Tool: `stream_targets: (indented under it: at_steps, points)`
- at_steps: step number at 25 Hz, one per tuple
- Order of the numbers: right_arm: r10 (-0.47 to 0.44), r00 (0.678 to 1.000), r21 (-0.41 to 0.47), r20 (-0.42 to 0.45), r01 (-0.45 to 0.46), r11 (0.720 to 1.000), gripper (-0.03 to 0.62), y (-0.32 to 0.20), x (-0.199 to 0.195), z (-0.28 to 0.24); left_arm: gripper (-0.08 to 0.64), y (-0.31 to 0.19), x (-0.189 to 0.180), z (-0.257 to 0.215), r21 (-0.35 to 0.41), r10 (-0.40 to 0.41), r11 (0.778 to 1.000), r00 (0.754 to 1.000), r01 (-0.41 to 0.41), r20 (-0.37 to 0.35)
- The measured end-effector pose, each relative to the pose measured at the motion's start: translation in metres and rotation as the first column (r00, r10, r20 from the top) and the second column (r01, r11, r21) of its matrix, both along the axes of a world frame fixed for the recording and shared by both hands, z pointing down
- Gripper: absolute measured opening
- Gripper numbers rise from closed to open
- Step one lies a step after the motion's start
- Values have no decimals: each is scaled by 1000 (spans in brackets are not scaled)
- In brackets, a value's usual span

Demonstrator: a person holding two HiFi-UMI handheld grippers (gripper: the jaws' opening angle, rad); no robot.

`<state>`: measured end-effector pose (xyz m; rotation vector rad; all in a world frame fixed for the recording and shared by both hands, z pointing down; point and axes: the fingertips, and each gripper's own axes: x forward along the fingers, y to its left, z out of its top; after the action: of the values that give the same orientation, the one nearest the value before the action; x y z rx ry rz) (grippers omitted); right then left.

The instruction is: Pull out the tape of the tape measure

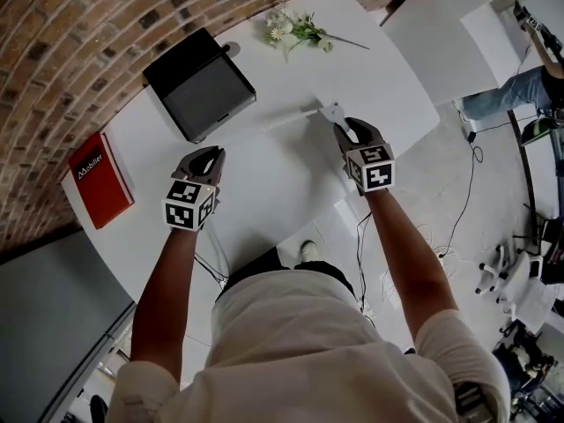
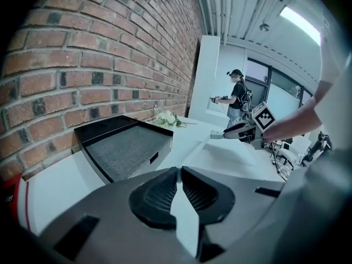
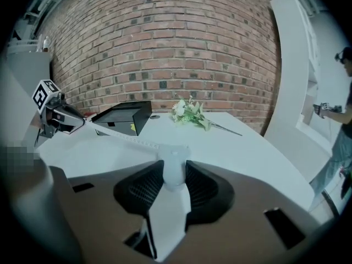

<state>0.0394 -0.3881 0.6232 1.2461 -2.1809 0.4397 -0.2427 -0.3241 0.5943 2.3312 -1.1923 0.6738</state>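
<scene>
spanning open table (image 1: 370,69), taut tape (image 3: 122,136)

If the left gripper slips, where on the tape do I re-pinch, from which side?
Likely pinch near the free end, pads on the two flat faces, coming from the left in line with the strip: the tape is a thin band stretched straight from the case in the right gripper.

White table (image 1: 264,183) here, red-brown brick wall (image 1: 79,33) with pale mortar.
Far left, the box (image 1: 201,85) shows black with a grey top; left, the book (image 1: 100,180) is red with white lettering; far, flowers (image 1: 293,26) white on green. Tape measure (image 3: 174,166) and tape (image 3: 124,136) whitish. Left gripper (image 1: 210,155) and right gripper (image 1: 350,132) grey, with black ribbed pads and black-and-white square markers.
</scene>
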Motion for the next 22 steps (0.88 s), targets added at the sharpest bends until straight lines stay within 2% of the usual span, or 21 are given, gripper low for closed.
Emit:
stream_targets:
  at_steps: [11,22]
  points:
    - [6,1000,-14,-1,-6,1000,130,-9,0,39,29,-13,0,47,-38,-7,999,999,8,33]
    - [2,1000,-13,-15,-2,1000,132,-4,5,58,31,-18,1,73,-60,-3,998,998,7,57]
